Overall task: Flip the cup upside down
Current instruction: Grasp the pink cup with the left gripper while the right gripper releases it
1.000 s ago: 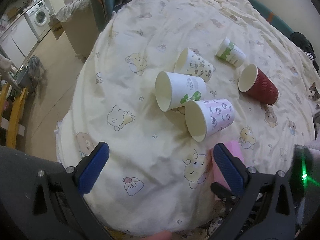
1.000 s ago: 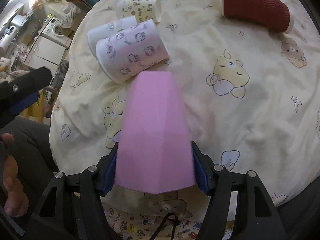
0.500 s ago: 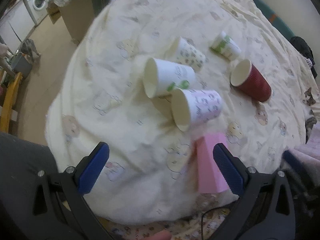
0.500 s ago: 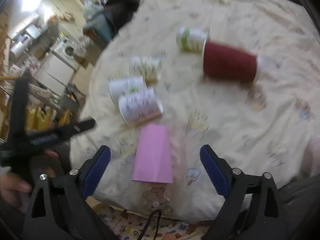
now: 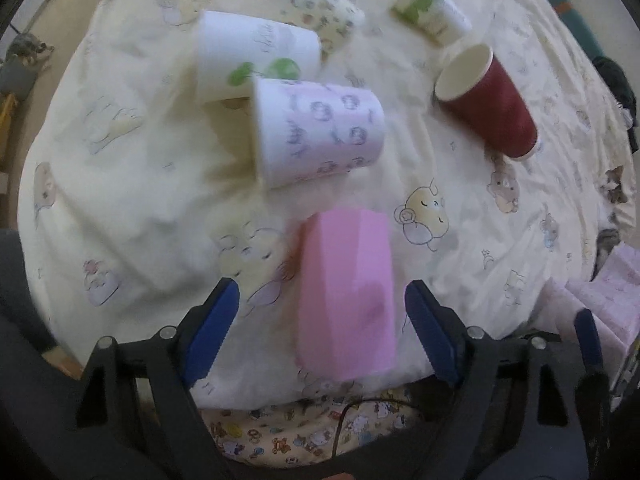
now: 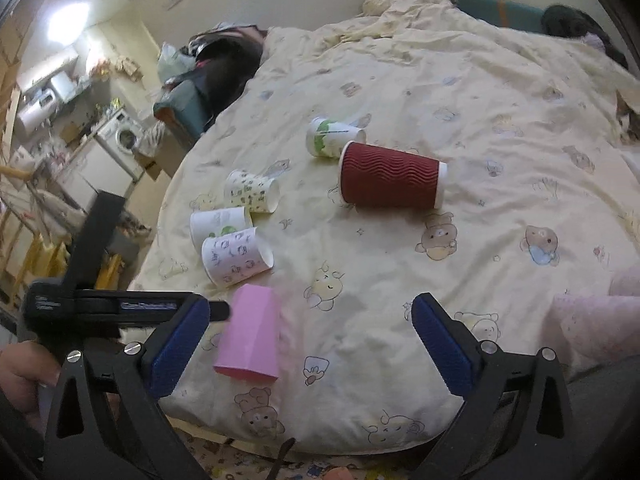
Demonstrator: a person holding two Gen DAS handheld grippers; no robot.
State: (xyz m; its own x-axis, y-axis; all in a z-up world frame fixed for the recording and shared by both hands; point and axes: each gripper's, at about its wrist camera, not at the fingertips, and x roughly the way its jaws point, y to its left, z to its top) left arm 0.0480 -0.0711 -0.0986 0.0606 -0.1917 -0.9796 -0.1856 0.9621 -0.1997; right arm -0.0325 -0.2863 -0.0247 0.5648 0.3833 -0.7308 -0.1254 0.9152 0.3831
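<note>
A pink cup (image 5: 346,292) stands upside down, wide end down, near the front edge of the bed; it also shows in the right wrist view (image 6: 250,334). My left gripper (image 5: 322,330) is open, its blue pads on either side of the pink cup without touching it. My right gripper (image 6: 308,344) is open and empty, raised above the bed, with the pink cup just inside its left pad. The left gripper's black body (image 6: 104,304) shows at the left of the right wrist view.
Several paper cups lie on their sides on the cream quilt (image 6: 460,128): a purple-print one (image 5: 320,134), a white one with green dots (image 5: 256,60), a small patterned one (image 6: 252,192), a green-print one (image 6: 334,138) and a red ribbed one (image 6: 392,182). A pink cloth (image 6: 596,320) lies at right.
My right gripper let go of the pink cup, opened and drew back and up. My left gripper moved forward and right so its open pads now flank the pink cup.
</note>
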